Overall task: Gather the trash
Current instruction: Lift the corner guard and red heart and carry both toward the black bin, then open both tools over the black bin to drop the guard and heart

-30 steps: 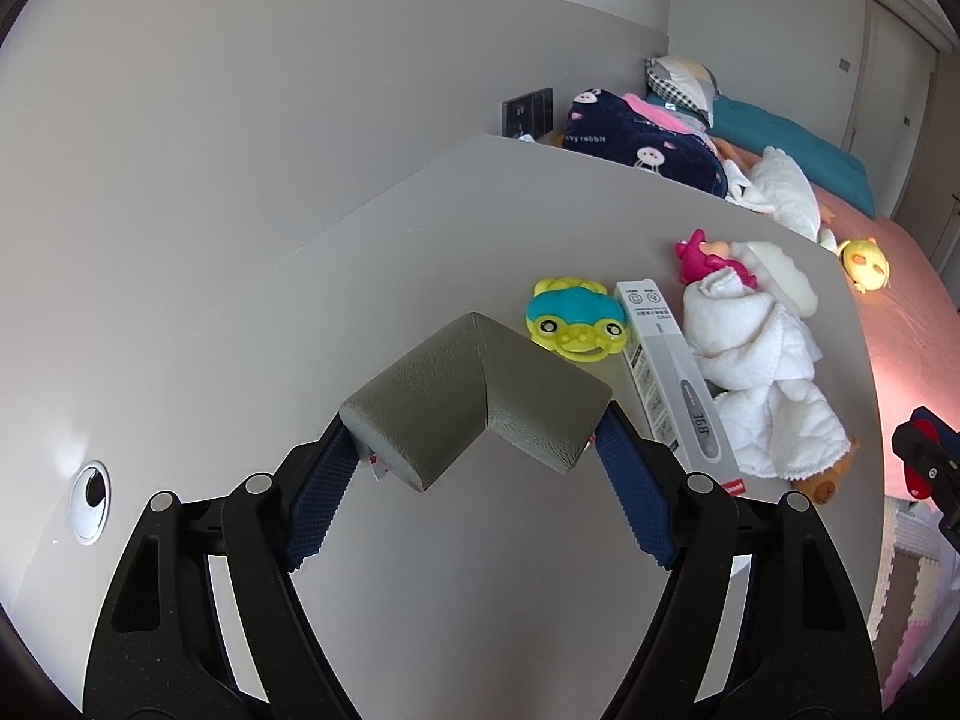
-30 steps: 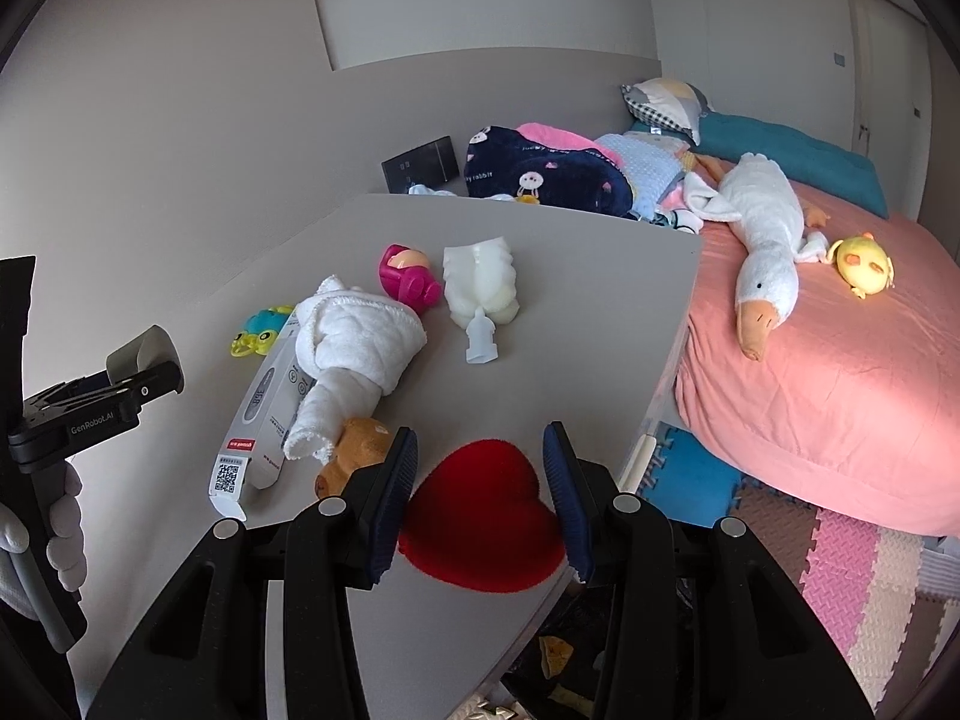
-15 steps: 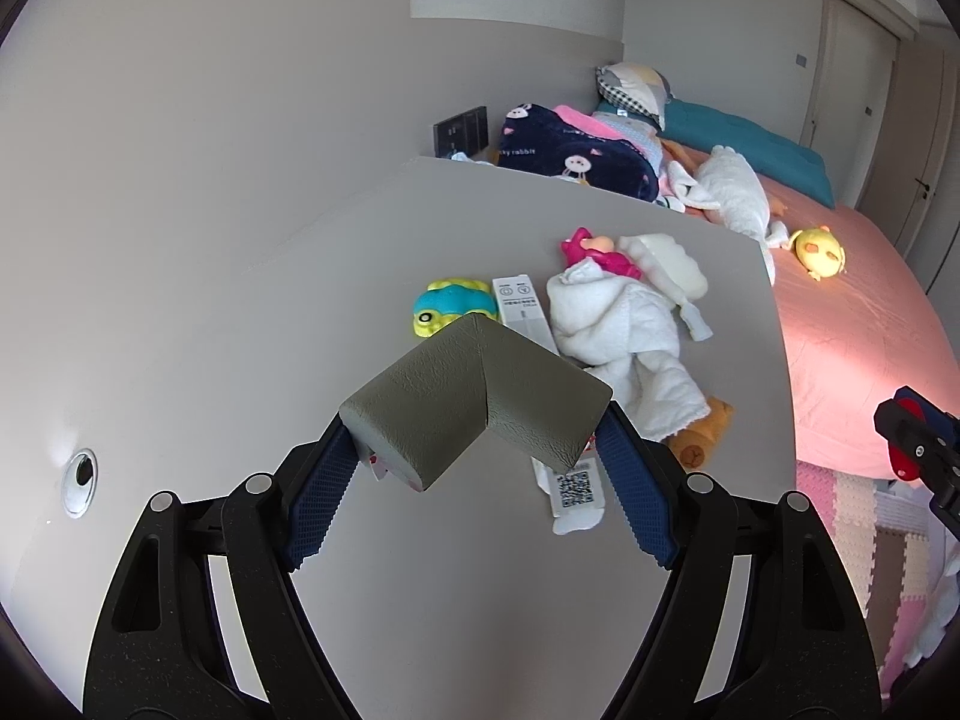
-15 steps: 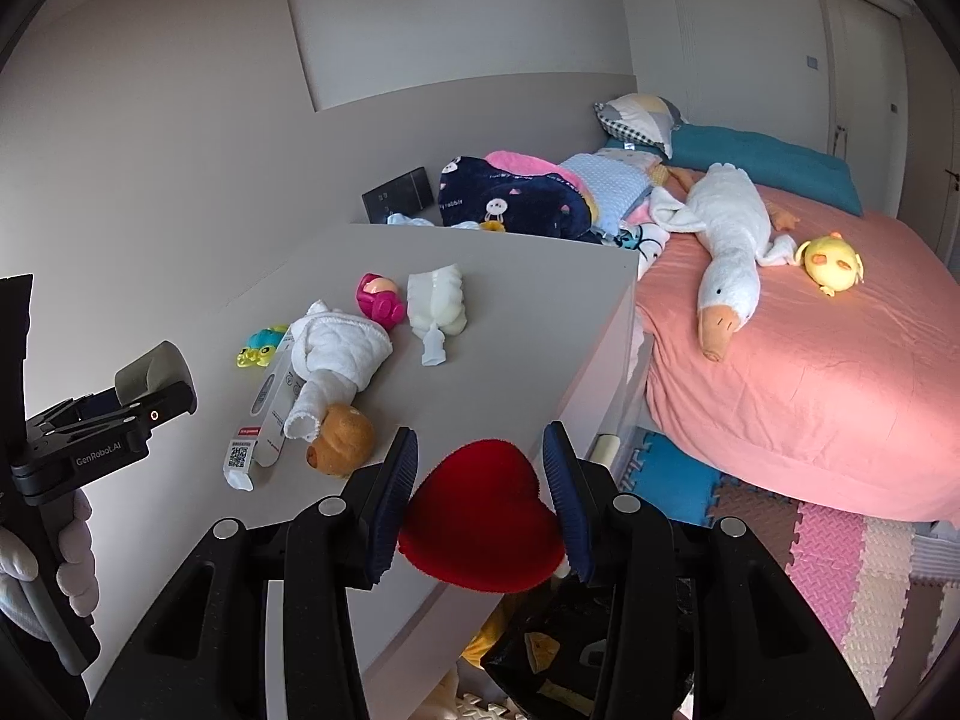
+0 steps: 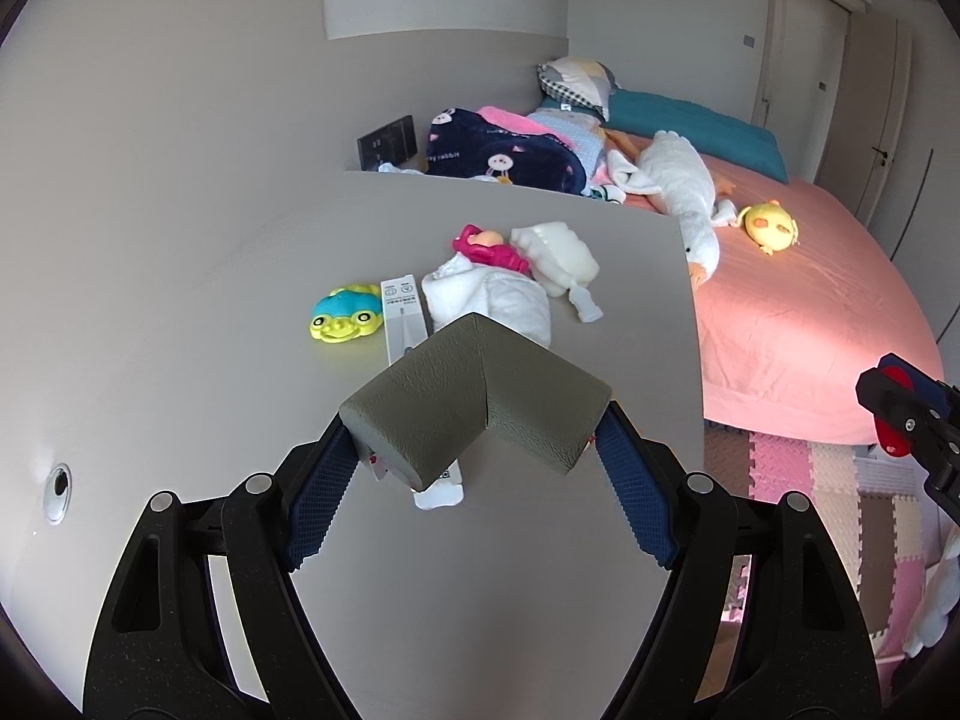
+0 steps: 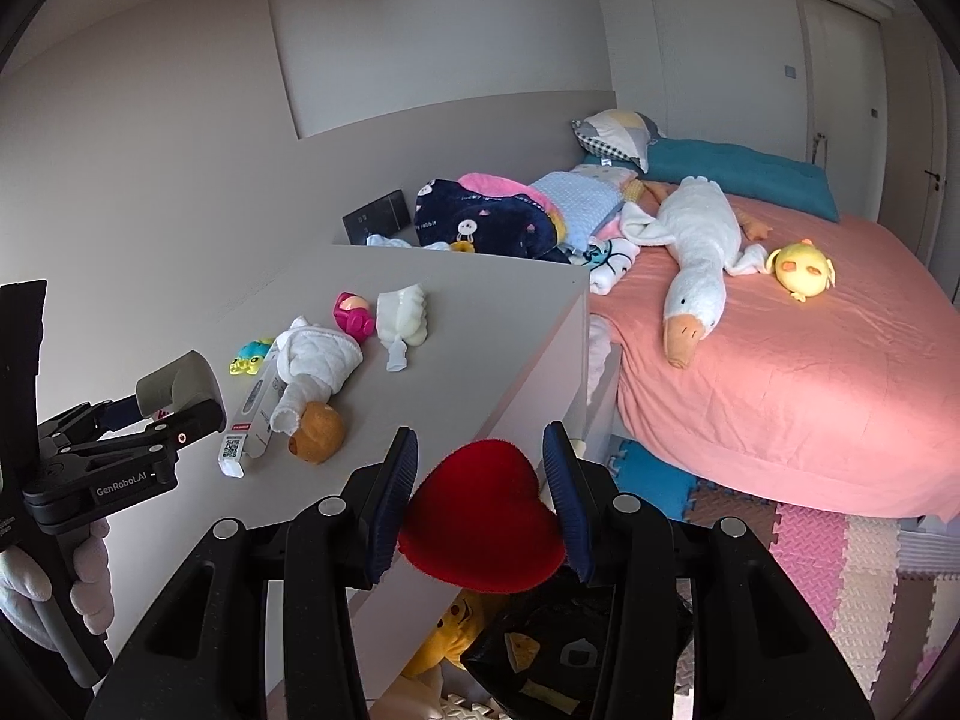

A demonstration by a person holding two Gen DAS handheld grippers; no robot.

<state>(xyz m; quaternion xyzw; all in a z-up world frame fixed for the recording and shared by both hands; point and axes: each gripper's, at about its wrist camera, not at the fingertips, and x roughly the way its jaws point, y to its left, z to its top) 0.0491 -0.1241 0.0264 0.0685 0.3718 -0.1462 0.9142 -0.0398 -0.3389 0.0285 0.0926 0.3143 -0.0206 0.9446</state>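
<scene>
Beside the pink bed point(image 6: 810, 360) and grey bench point(image 5: 240, 312), we judge both pieces collected: our left tool point(image 5: 474, 450) clamps the grey corner guard point(image 5: 480, 396), our right tool point(image 6: 480, 498) the red heart point(image 6: 480, 516), so next comes carrying them to the black bag point(image 6: 570, 654) below.

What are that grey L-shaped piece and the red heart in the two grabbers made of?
The grey corner piece looks like soft foam with a matte, leathery-grained skin, probably a furniture corner guard; its cut ends show thick, rounded walls. The red heart looks like plush or felt: fuzzy, dull nap and a soft outline between the fingers. Neither shines like hard plastic.
</scene>
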